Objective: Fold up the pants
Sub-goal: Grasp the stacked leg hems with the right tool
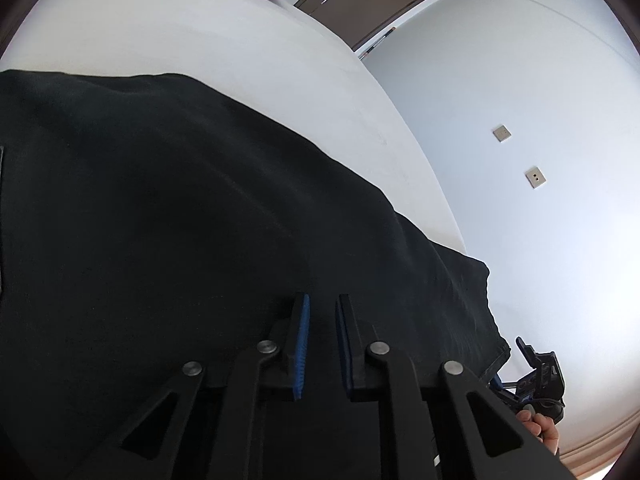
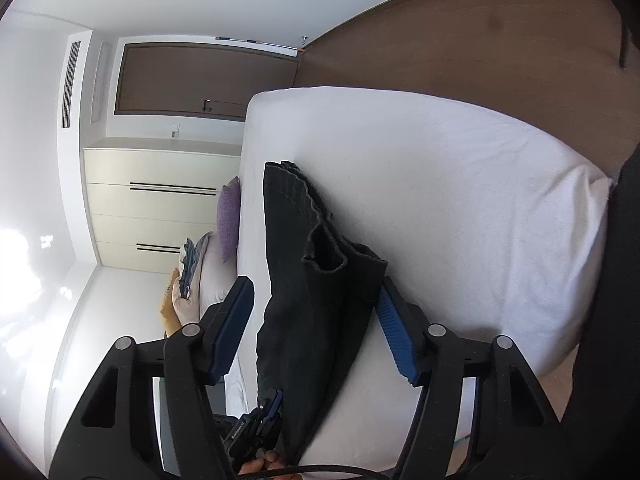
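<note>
Fingers (image 2: 396, 336) of right gripper (image 2: 316, 286) wide on both sides of black pants (image 2: 292, 208), not pressing, probably to take the cloth for folding; left gripper (image 1: 323, 304) narrow over them, grip unclear; pants along edge of white bed (image 2: 480, 200).

My left gripper (image 1: 322, 312) and right gripper (image 2: 316, 304) share matte black linkage arms with round silver pivot pins (image 1: 379, 348) and ribbed blue pads (image 2: 396, 336) lining the fingers.
</note>
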The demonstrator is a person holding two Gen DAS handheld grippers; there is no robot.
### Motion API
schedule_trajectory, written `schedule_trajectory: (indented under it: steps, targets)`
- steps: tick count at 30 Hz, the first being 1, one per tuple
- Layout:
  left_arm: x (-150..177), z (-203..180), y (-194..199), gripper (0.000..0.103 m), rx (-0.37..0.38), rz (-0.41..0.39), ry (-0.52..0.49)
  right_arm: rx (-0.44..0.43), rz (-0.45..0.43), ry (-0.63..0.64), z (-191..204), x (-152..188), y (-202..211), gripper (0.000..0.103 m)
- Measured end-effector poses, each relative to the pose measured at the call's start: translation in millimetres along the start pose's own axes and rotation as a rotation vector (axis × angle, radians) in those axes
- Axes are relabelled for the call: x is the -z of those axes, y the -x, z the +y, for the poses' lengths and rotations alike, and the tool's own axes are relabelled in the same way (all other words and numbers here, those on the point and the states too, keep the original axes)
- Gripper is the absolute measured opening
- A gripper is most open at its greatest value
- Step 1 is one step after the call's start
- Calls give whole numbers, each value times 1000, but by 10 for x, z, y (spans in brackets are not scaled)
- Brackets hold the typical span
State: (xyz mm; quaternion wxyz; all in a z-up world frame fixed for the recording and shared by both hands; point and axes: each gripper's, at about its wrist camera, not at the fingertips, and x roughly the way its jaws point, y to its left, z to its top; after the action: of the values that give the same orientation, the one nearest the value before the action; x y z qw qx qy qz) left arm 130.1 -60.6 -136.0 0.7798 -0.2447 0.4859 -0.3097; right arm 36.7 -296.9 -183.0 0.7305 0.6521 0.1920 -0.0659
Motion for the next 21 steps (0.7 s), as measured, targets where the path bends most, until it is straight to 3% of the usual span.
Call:
schedule_trajectory:
  steps: [2, 5, 12, 15, 17, 21]
  targets:
    - [25, 70, -12, 3, -3, 2, 13, -11, -7, -28, -48, -15, 66, 47]
    - [58, 134, -18, 4, 22, -3, 33, -12, -19, -35, -27, -51, 17, 35]
    - [62, 170, 28, 4, 19, 0, 22, -43, -73, -171, -146, 20, 221, 38]
    - [64, 185, 35, 4, 18, -2, 21, 2, -112, -126, -126, 31, 404, 48]
    - [66, 177, 22, 4, 21, 0, 23, 12, -128, -105, -156, 8, 420, 50]
    - [77, 161, 13, 4, 21, -1, 21, 21, -80, -88, -211, -90, 282, 50]
